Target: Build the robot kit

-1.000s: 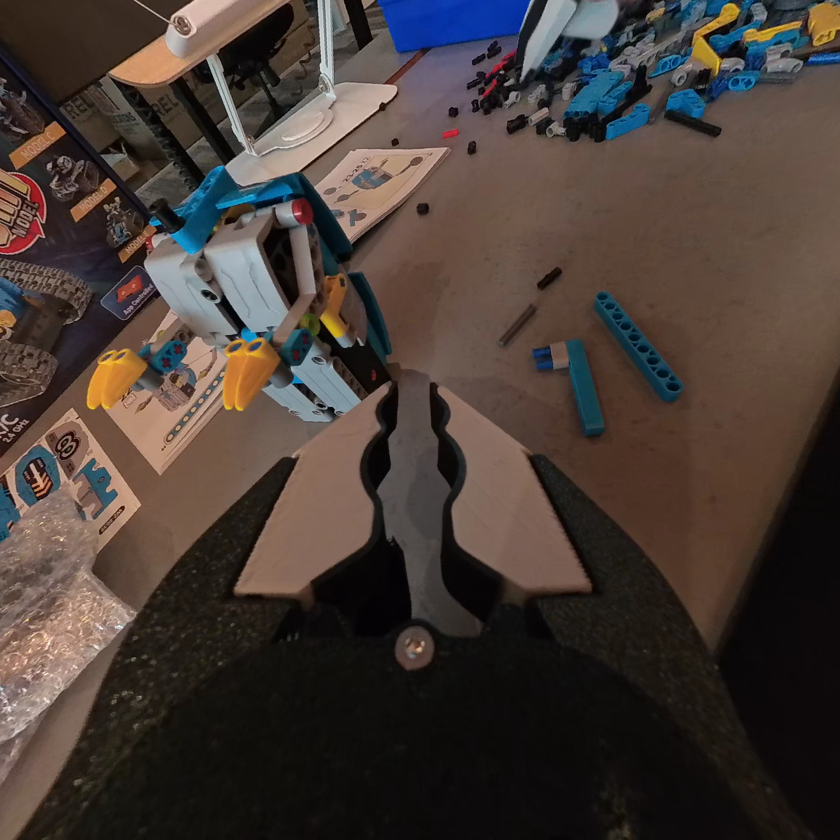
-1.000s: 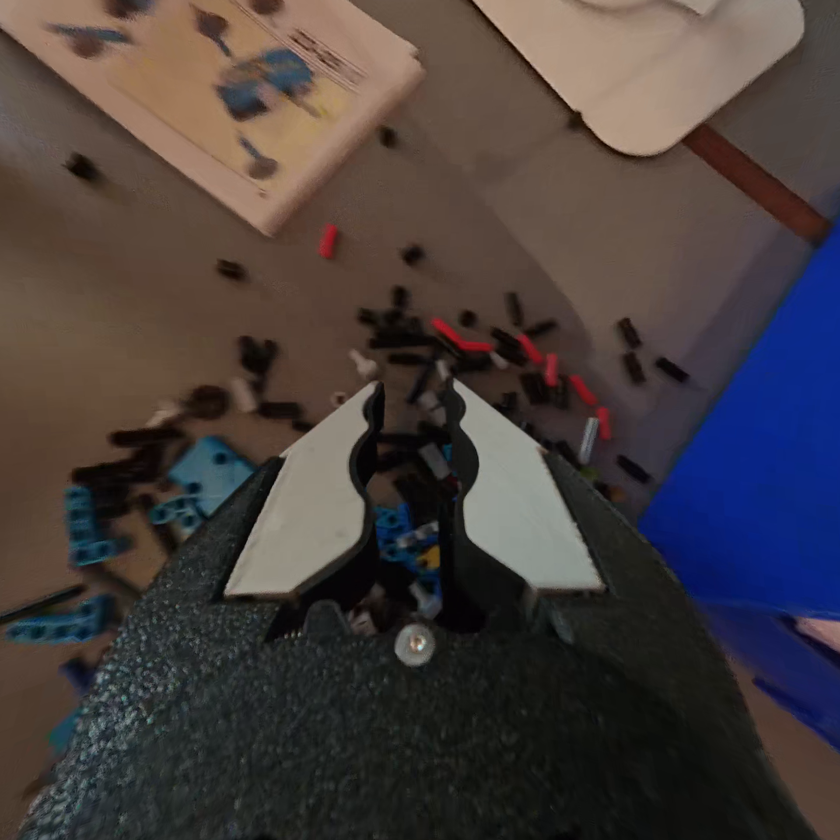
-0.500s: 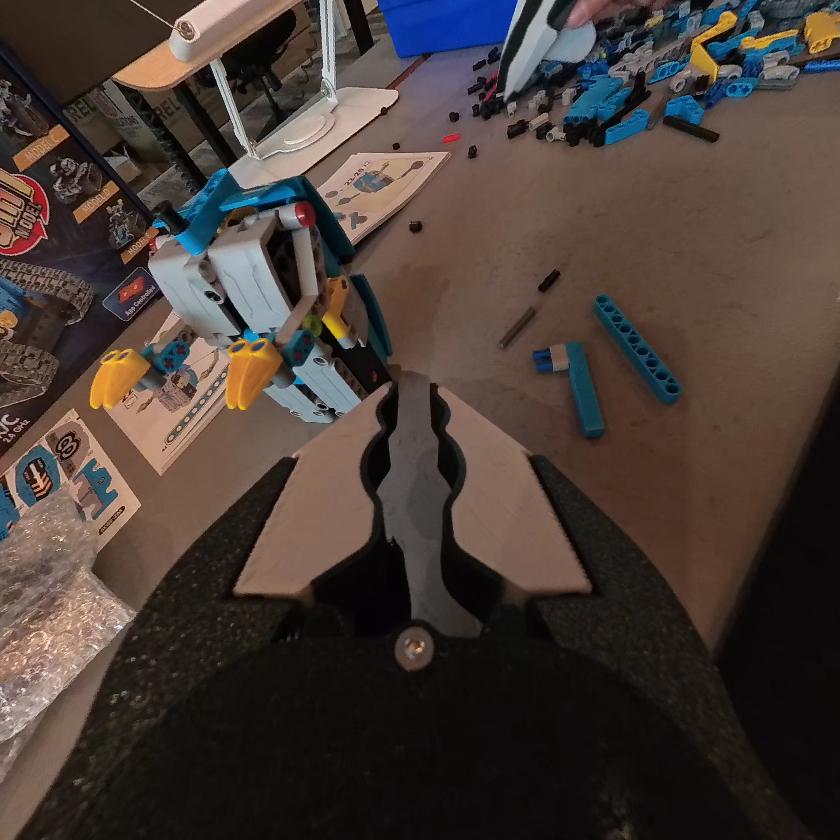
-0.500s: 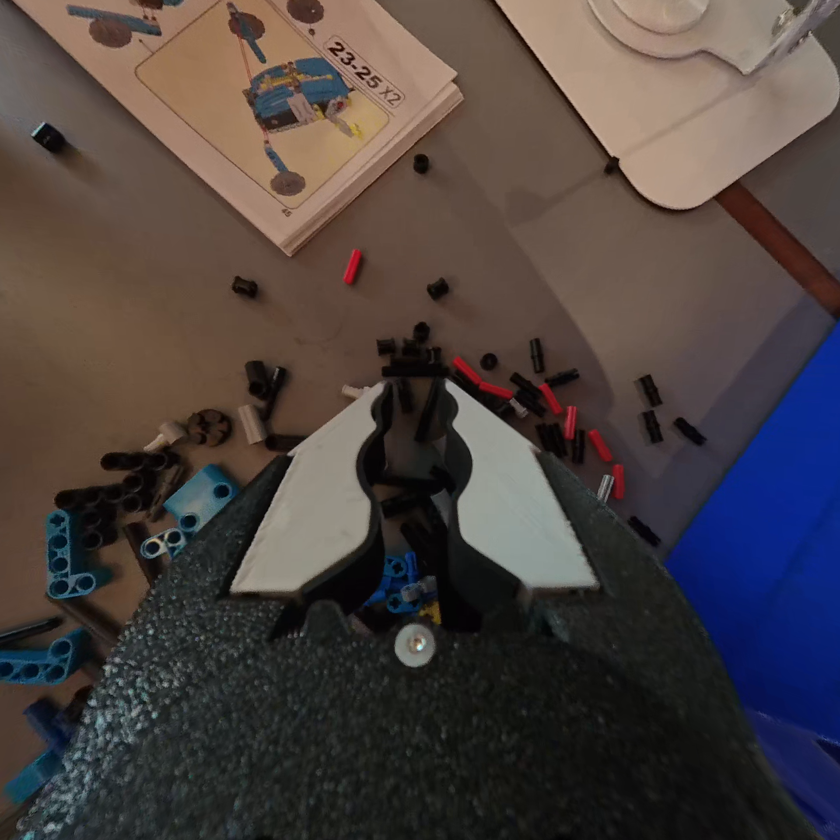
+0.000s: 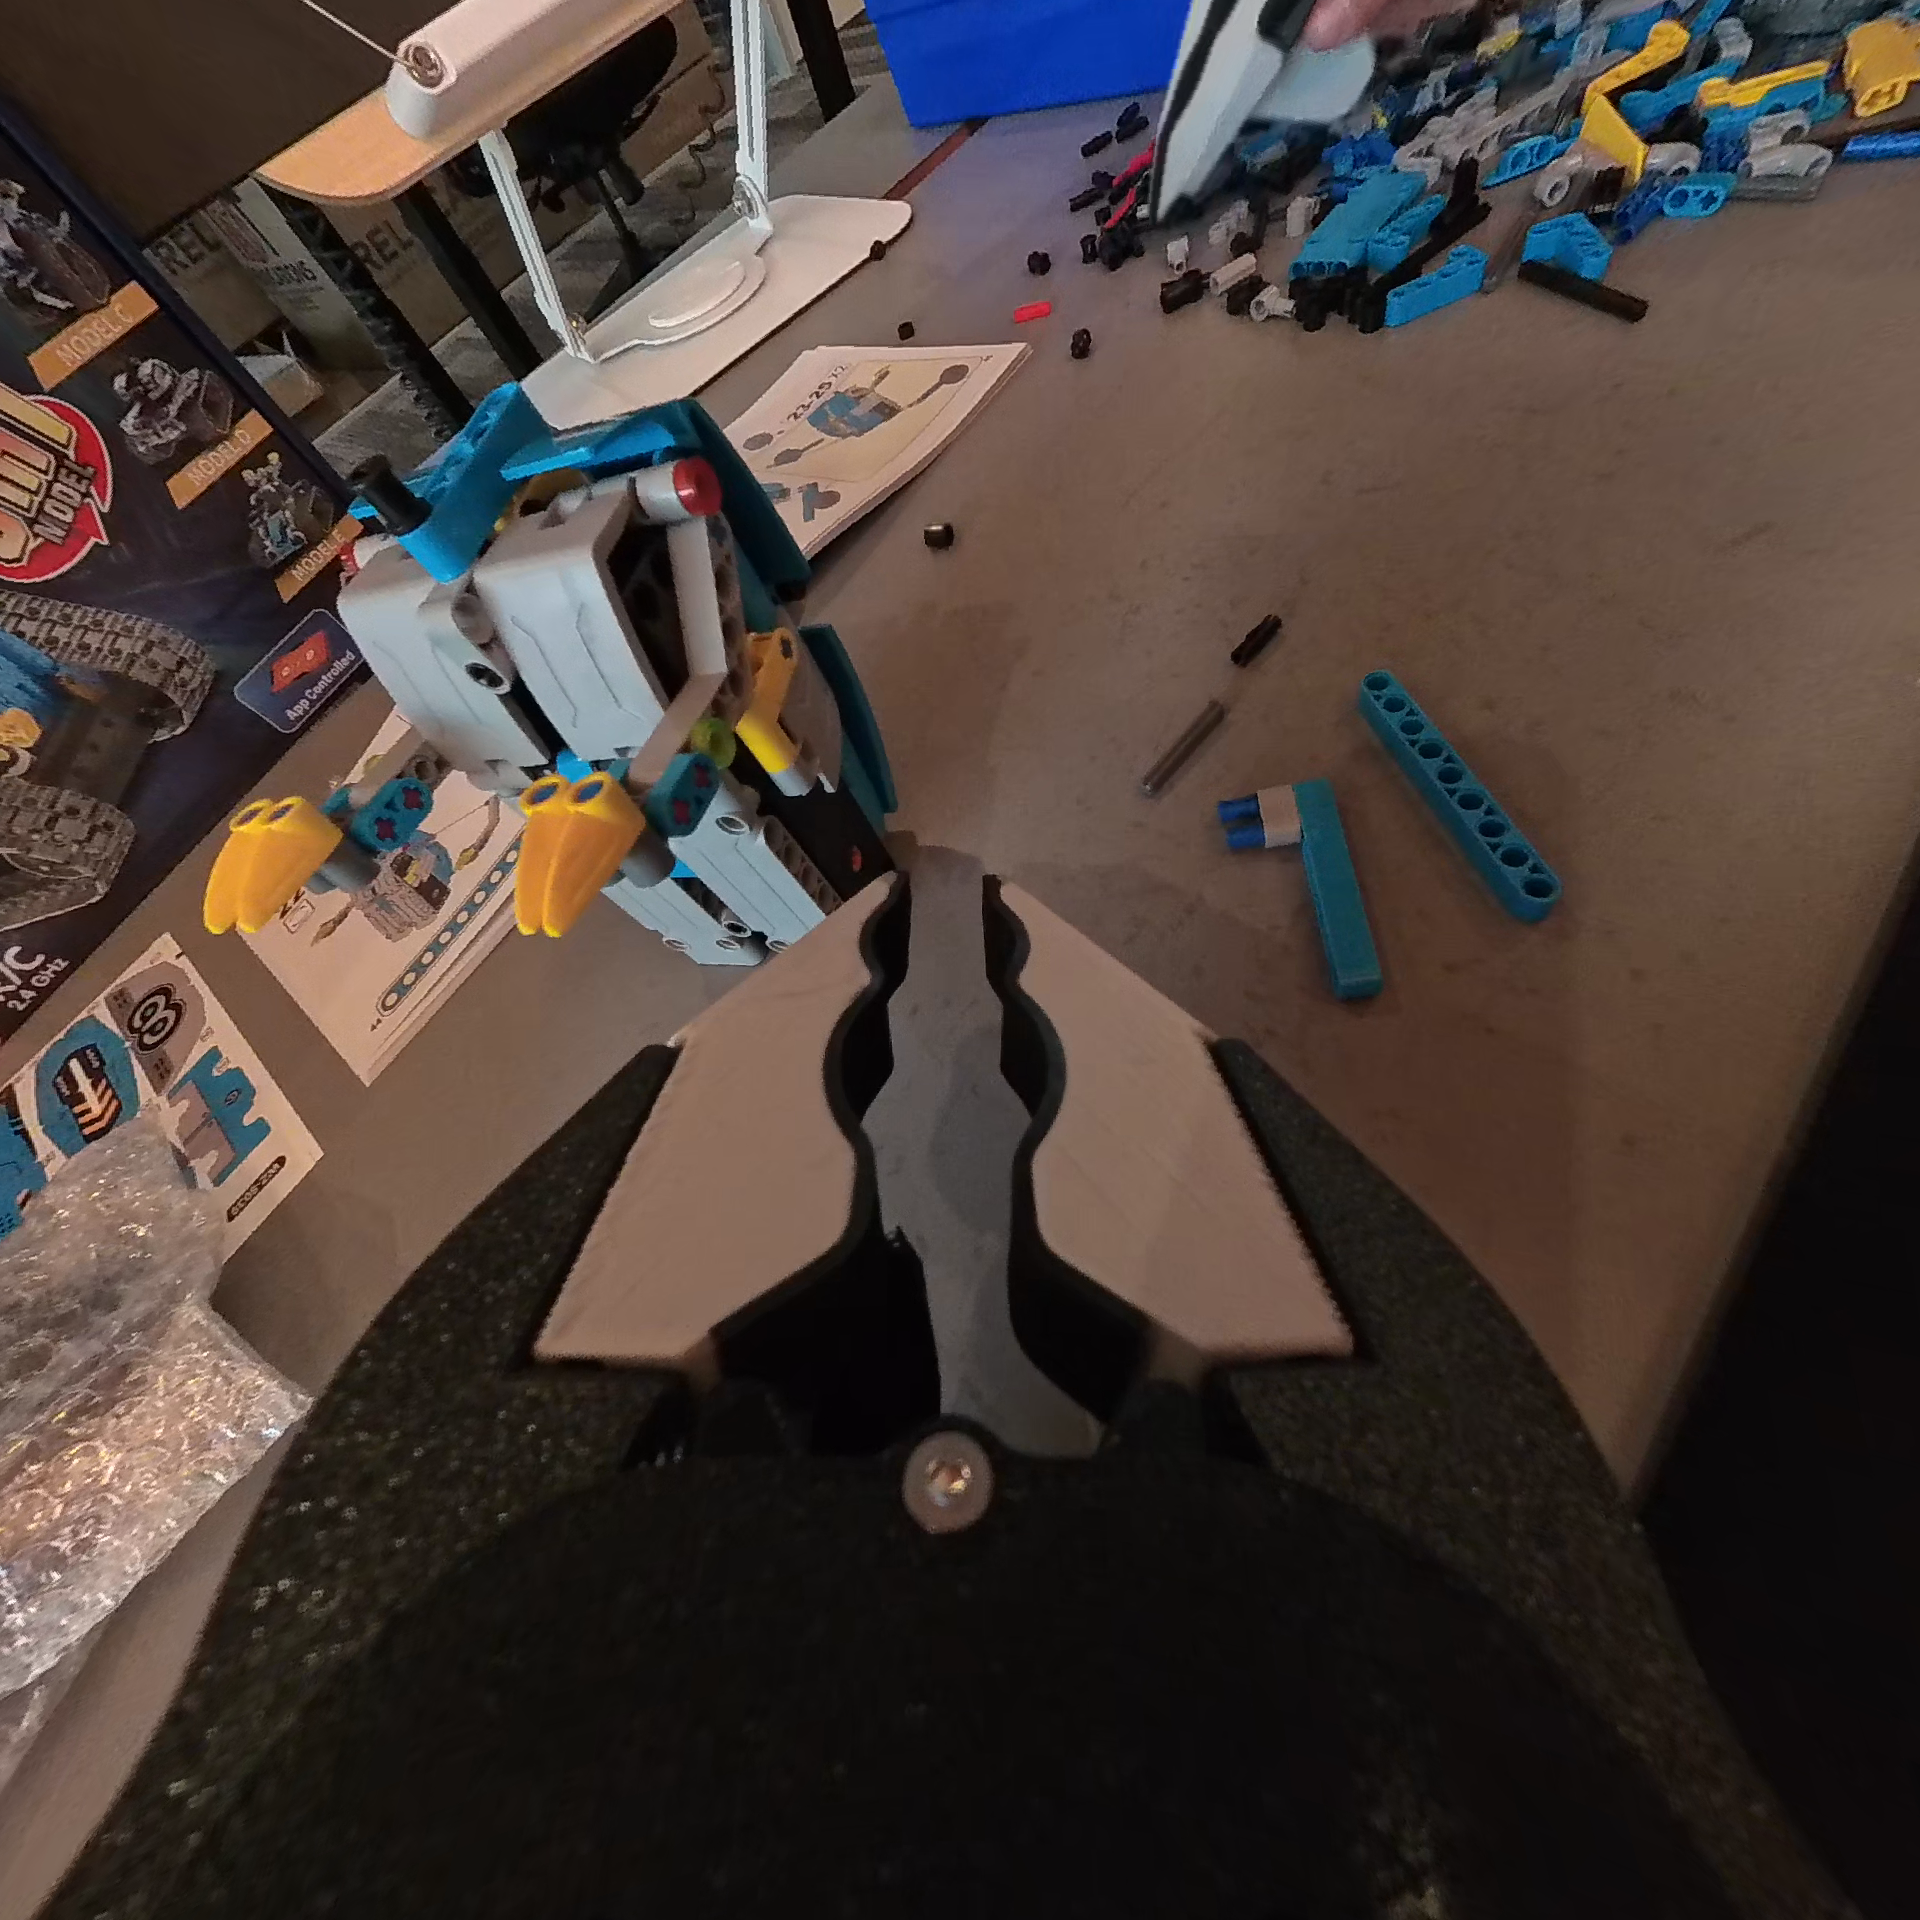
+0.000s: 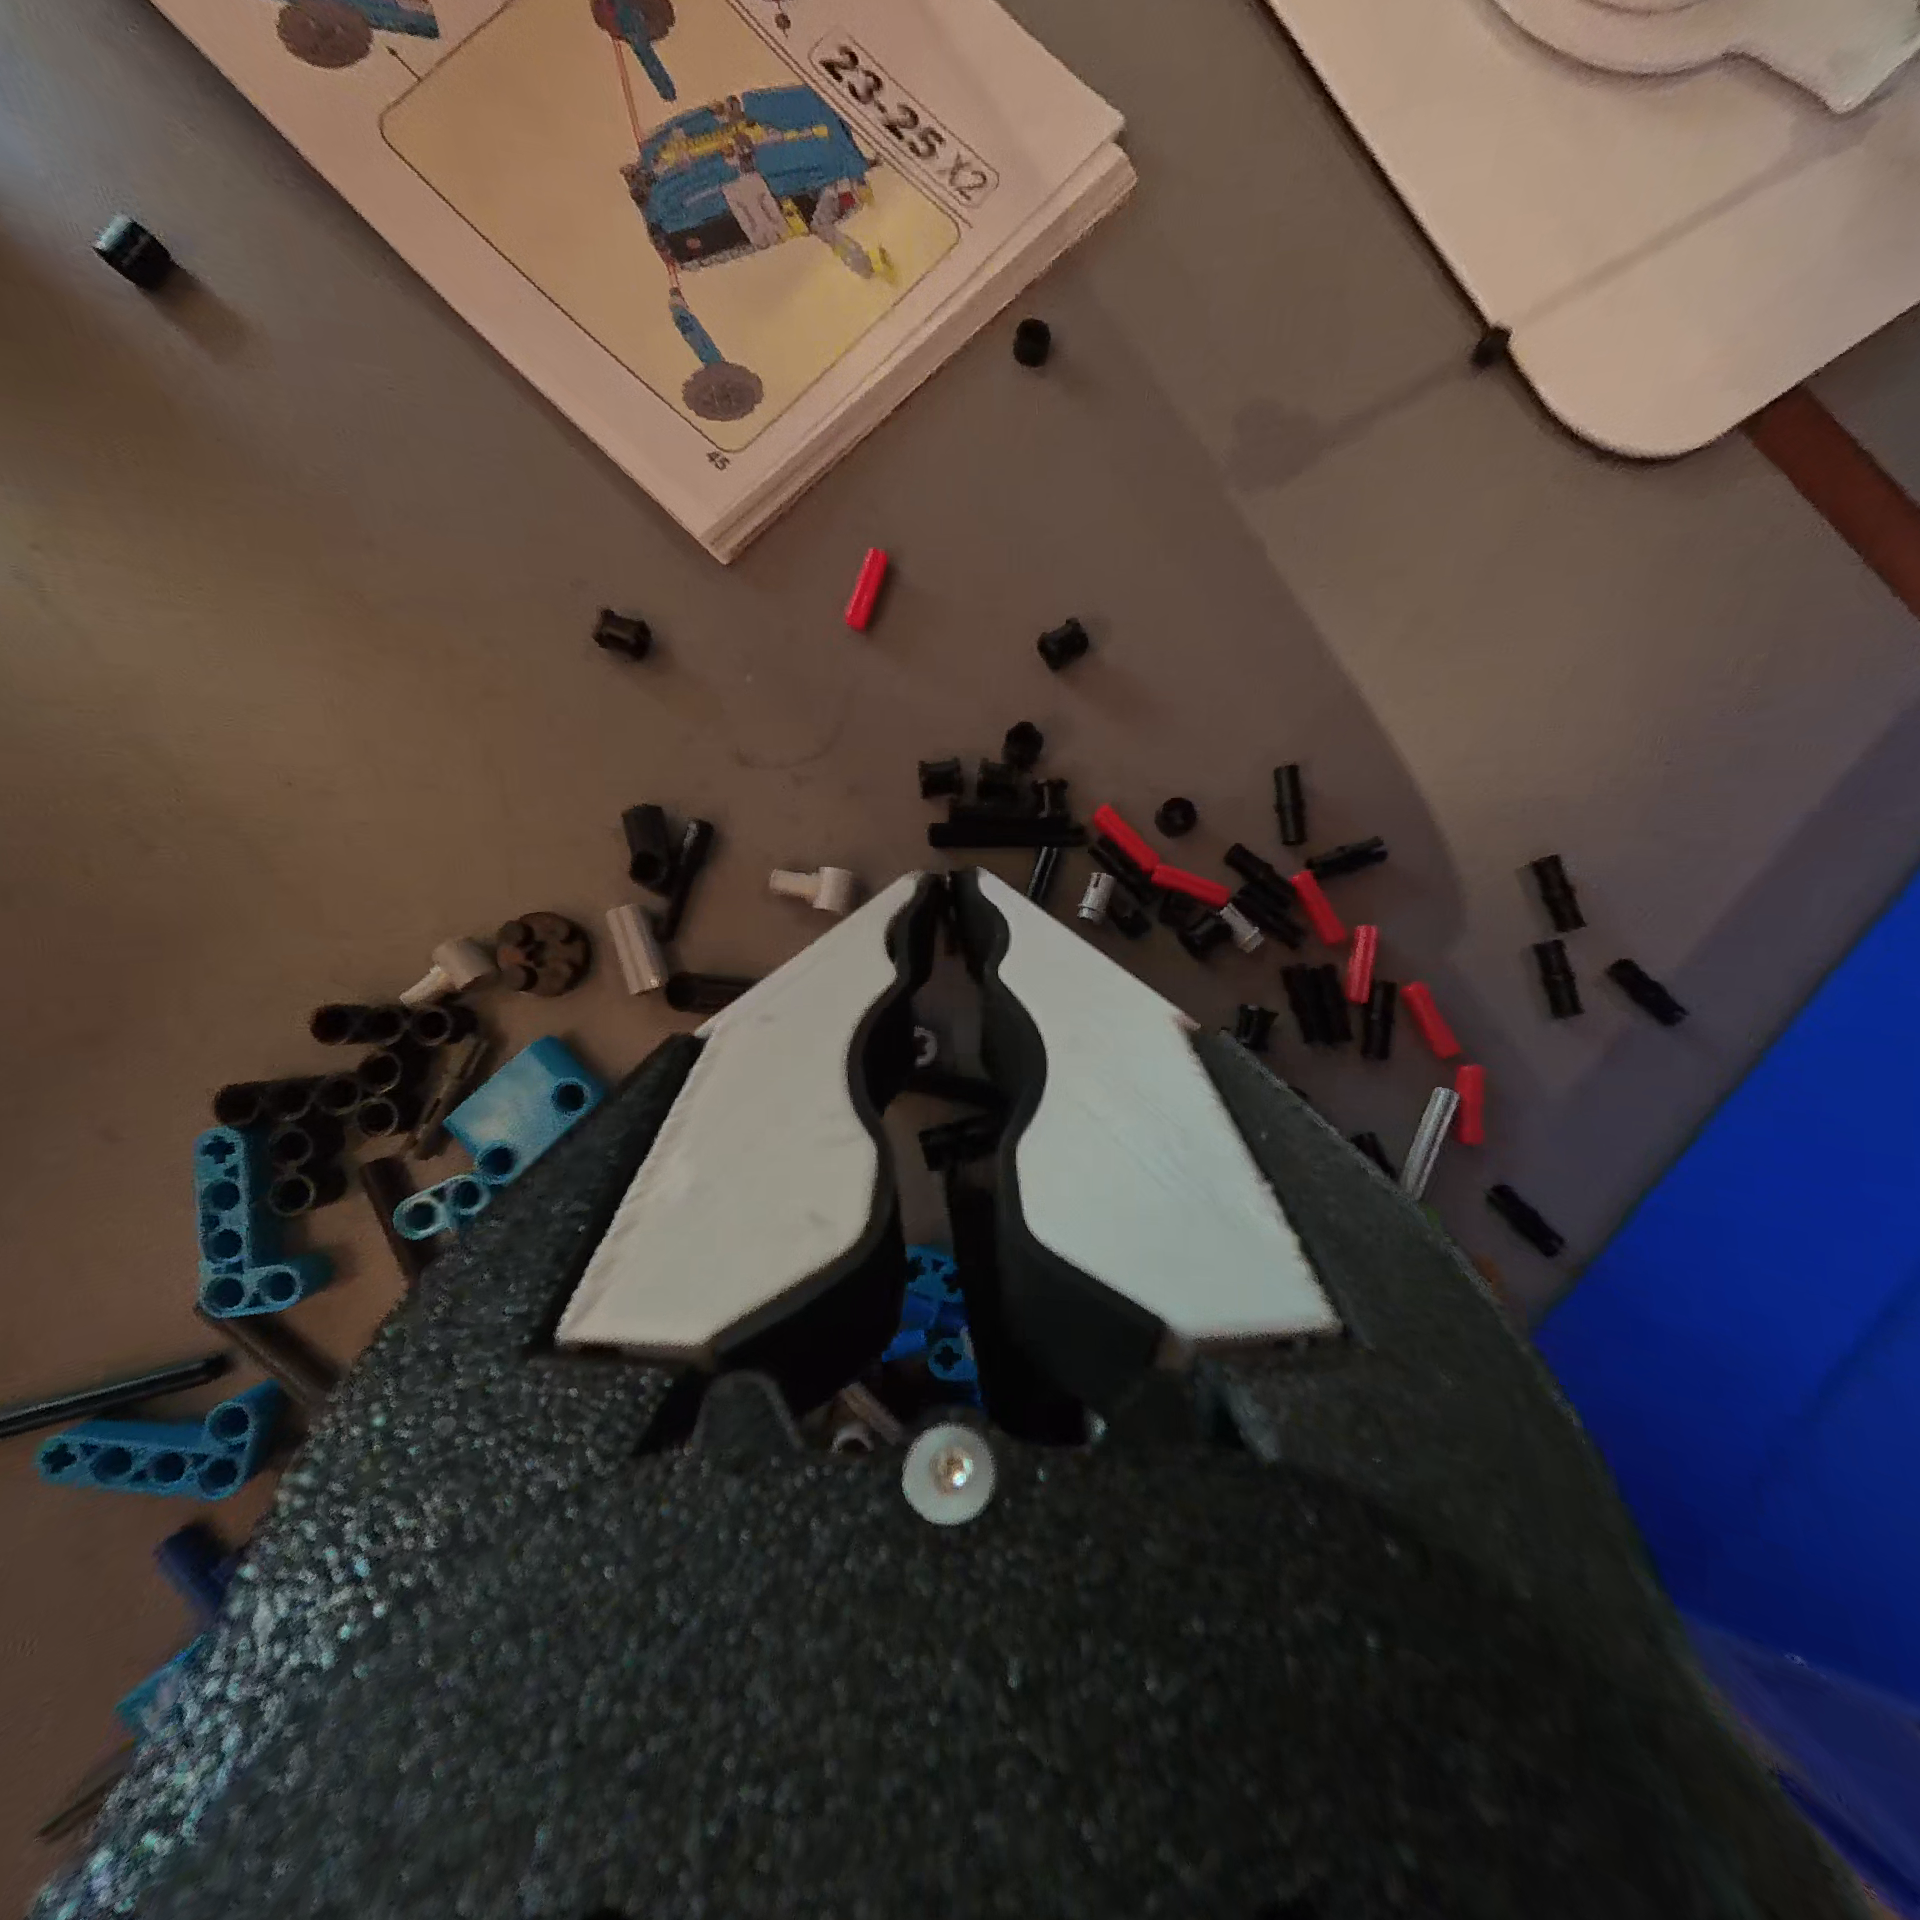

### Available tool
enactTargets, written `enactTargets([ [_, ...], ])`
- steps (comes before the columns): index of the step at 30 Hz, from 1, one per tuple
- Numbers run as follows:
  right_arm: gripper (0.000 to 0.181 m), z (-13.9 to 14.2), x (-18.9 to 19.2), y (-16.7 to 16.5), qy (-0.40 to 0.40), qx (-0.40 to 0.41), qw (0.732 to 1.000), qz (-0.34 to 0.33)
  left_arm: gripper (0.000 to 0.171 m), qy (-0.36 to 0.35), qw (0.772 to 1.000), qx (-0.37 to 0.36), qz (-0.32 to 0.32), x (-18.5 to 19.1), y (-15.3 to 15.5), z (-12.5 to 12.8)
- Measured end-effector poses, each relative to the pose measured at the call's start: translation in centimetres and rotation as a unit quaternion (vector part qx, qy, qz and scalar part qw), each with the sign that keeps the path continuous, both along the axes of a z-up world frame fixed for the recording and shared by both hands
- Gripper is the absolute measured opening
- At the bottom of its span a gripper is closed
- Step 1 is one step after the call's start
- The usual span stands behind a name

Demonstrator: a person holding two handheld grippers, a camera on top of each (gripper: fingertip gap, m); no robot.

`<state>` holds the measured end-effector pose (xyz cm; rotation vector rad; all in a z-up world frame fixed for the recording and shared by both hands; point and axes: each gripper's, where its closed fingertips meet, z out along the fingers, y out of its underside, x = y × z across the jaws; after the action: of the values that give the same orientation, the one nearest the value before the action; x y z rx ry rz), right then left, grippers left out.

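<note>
My right gripper [image 6: 945, 885], jaws drawn almost together, noses into scattered small black and red plastic pins [image 6: 1195, 894]; whether it pinches one I cannot tell. My left gripper [image 5: 940, 881], slightly parted and empty, sits just beside the grey, blue and yellow brick-built model [image 5: 582, 665].

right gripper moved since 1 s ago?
Yes. The right gripper has closed in over the black pins; the instruction booklet slid toward the frame's top, and its jaws narrowed.
</note>
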<state>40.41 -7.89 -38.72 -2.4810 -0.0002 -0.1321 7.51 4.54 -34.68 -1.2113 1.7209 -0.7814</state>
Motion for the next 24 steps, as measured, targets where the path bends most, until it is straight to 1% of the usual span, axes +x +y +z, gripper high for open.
enactTargets([
  [2, 0.004, 1.8, -1.4, 0.7, 0.001, 0.027, 1.000, 0.013, 0.013, 0.000, 1.000, -0.001, 0.000, 0.0, 0.0, 0.0],
  [3, 0.004, 3.0, -3.1, 1.4, 0.007, 0.043, 0.999, 0.031, 0.013, 0.000, 1.000, -0.001, 0.001, 0.0, 0.0, 0.0],
  [5, 0.004, 4.9, -8.4, 3.7, 0.016, 0.076, 0.992, 0.099, 0.013, 0.002, 1.000, -0.001, 0.001, 0.0, 0.0, 0.0],
  [6, 0.004, 5.2, -12.0, 4.9, 0.033, 0.087, 0.986, 0.141, 0.013, 0.003, 1.000, -0.001, 0.001, 0.0, 0.0, -0.1],
  [7, 0.004, 4.8, -15.7, 5.9, 0.058, 0.084, 0.978, 0.183, 0.013, 0.004, 1.000, -0.001, 0.001, 0.1, 0.0, -0.1],
  [8, 0.005, 3.7, -18.6, 6.5, 0.070, 0.063, 0.972, 0.216, 0.013, 0.004, 1.000, -0.001, 0.001, 0.0, 0.0, -0.1],
  [10, 0.005, 1.9, -22.4, 7.2, 0.069, 0.034, 0.962, 0.260, 0.013, 0.002, 1.000, 0.001, 0.001, 0.0, 0.0, -0.1],
  [11, 0.005, 1.2, -23.8, 7.3, 0.080, 0.023, 0.957, 0.276, 0.013, 0.002, 1.000, 0.002, 0.000, 0.0, 0.0, -0.1],
  [14, 0.005, -0.5, -24.9, 7.4, 0.098, -0.005, 0.954, 0.283, 0.013, 0.003, 1.000, 0.004, 0.000, 0.0, 0.0, -0.1],
  [16, 0.006, -0.5, -24.9, 7.5, 0.101, 0.003, 0.954, 0.281, 0.013, 0.002, 1.000, 0.006, 0.000, 0.0, 0.0, -0.1],
  [17, 0.012, -0.4, -24.8, 7.5, 0.106, 0.004, 0.955, 0.279, 0.013, 0.002, 1.000, 0.006, -0.001, 0.0, -0.1, -0.1],
  [18, 0.023, -0.1, -24.5, 7.8, 0.109, 0.009, 0.957, 0.269, 0.013, 0.003, 1.000, 0.006, -0.001, 0.0, -0.1, -0.1],
  [19, 0.024, 0.5, -23.9, 8.4, 0.107, 0.025, 0.961, 0.254, 0.013, 0.003, 1.000, 0.006, -0.001, 0.0, -0.1, -0.1],
  [20, 0.022, 1.1, -22.6, 9.4, 0.094, 0.046, 0.969, 0.223, 0.013, 0.003, 1.000, 0.005, -0.001, 0.0, -0.1, -0.1],
  [21, 0.018, 1.7, -20.6, 10.5, 0.074, 0.066, 0.980, 0.171, 0.013, 0.003, 1.000, 0.005, -0.001, 0.0, -0.1, -0.1],
  [22, 0.017, 1.9, -18.6, 11.3, 0.064, 0.076, 0.988, 0.119, 0.013, 0.002, 1.000, 0.005, -0.001, 0.0, -0.1, -0.1],
  [23, 0.019, 1.9, -17.3, 11.8, 0.068, 0.077, 0.991, 0.083, 0.013, 0.002, 1.000, 0.005, -0.001, 0.0, -0.1, -0.1],
  [24, 0.020, 1.5, -16.5, 12.0, 0.074, 0.071, 0.993, 0.061, 0.013, 0.002, 1.000, 0.006, -0.001, 0.0, -0.1, -0.1],
])
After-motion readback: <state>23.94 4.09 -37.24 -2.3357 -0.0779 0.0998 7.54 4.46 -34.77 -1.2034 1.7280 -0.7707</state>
